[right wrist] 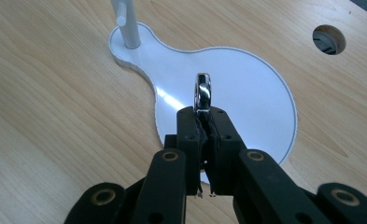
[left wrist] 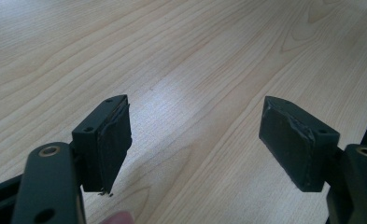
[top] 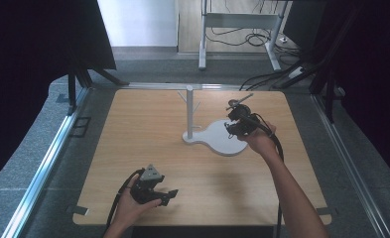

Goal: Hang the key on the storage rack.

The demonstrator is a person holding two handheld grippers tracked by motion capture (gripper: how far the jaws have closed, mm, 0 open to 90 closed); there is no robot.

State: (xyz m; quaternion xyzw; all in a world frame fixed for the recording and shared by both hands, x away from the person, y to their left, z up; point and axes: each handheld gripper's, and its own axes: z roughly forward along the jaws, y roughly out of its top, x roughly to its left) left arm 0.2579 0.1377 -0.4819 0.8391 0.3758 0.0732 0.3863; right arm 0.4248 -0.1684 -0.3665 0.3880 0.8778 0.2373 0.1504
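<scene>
The right gripper [right wrist: 203, 122] has its jaws clamped on a shiny metal ring [right wrist: 202, 91], held above the white stand base [right wrist: 246, 79], near its post [right wrist: 130, 23]. The left gripper [left wrist: 195, 140], well apart from the base, hovers over bare tabletop [left wrist: 181, 56] with jaws wide apart.

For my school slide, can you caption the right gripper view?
Right gripper pinching a shiny metal ring above the white stand base.

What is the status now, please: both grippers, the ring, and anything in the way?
Left gripper open, idle. Right gripper shut on silver ring, over white stand base. Path to post clear.
</scene>
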